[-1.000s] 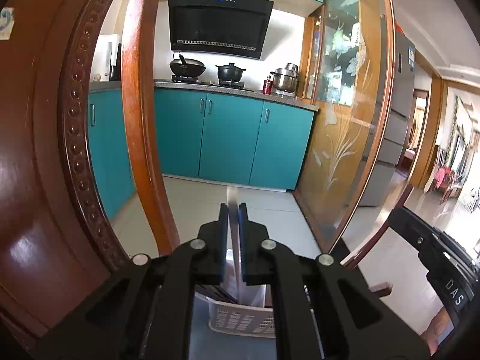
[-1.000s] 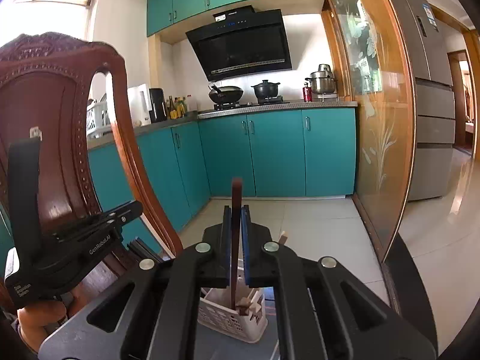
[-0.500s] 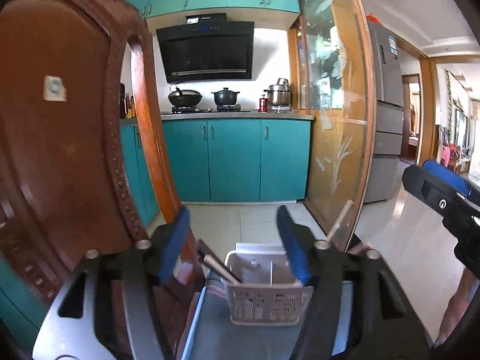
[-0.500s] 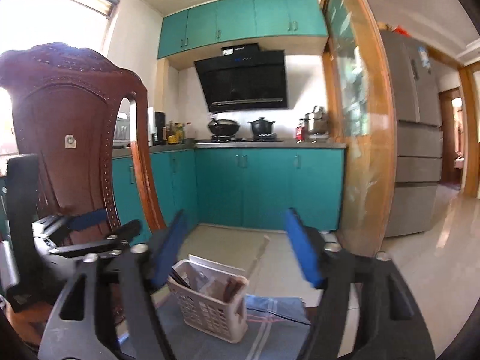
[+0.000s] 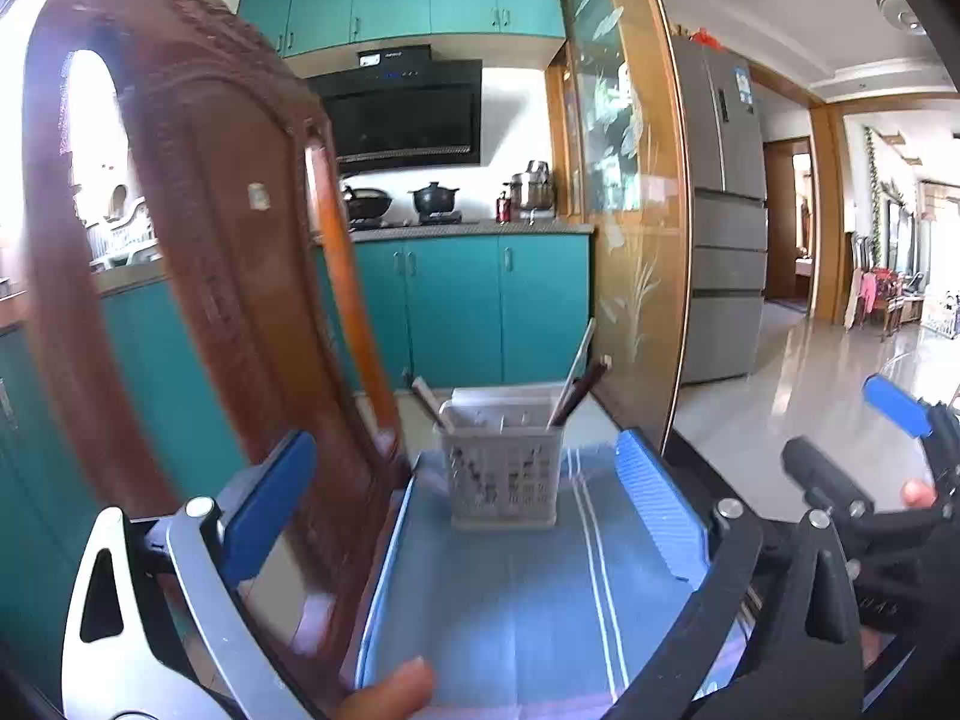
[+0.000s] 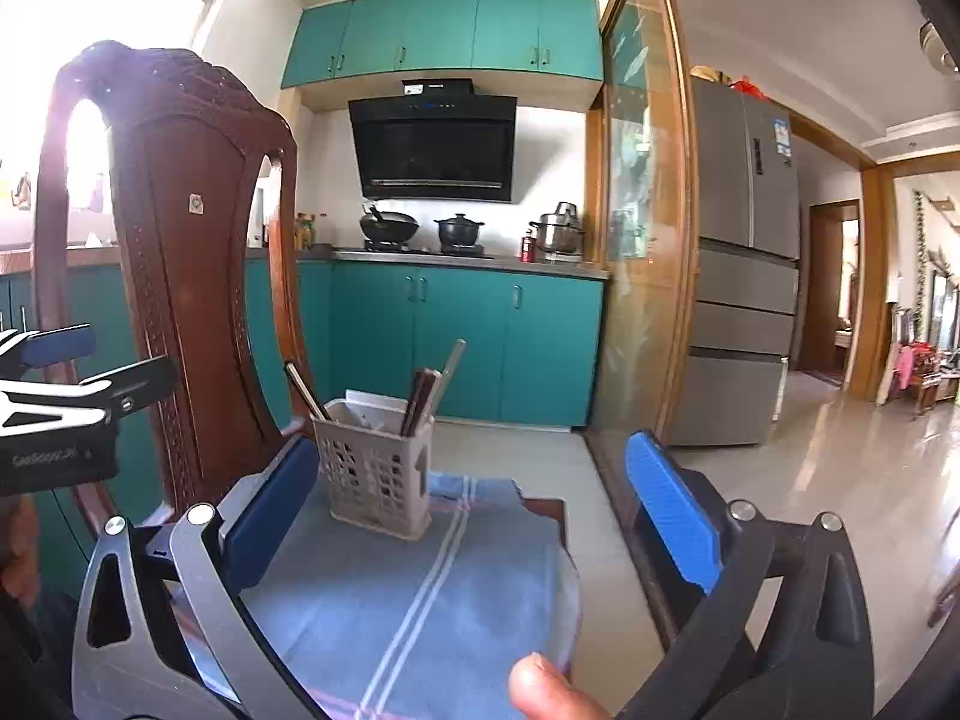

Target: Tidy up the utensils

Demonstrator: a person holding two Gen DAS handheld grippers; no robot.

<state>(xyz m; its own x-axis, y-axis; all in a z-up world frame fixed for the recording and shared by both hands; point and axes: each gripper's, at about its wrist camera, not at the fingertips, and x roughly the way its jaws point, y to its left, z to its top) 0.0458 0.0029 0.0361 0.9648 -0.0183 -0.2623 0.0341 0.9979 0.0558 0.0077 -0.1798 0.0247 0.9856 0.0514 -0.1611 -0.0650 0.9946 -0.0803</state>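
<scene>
A white plastic utensil basket (image 5: 503, 468) stands on a blue striped cloth (image 5: 528, 600) and holds several chopsticks and utensils (image 5: 576, 378) leaning upright. It also shows in the right wrist view (image 6: 375, 471) with dark chopsticks (image 6: 420, 399) inside. My left gripper (image 5: 474, 516) is open and empty, pulled back in front of the basket. My right gripper (image 6: 474, 516) is open and empty, a little right of the basket. The right gripper also appears at the right edge of the left wrist view (image 5: 888, 480).
A carved wooden chair back (image 5: 198, 300) stands close on the left, also seen in the right wrist view (image 6: 180, 252). The small table's edge (image 6: 552, 504) lies just past the cloth. Teal cabinets (image 6: 468, 348), a glass partition (image 5: 630, 240) and a fridge (image 6: 744, 270) are behind.
Both grippers were shut on utensils over the basket, then opened and let them drop in. Both have since pulled back and away from the basket.
</scene>
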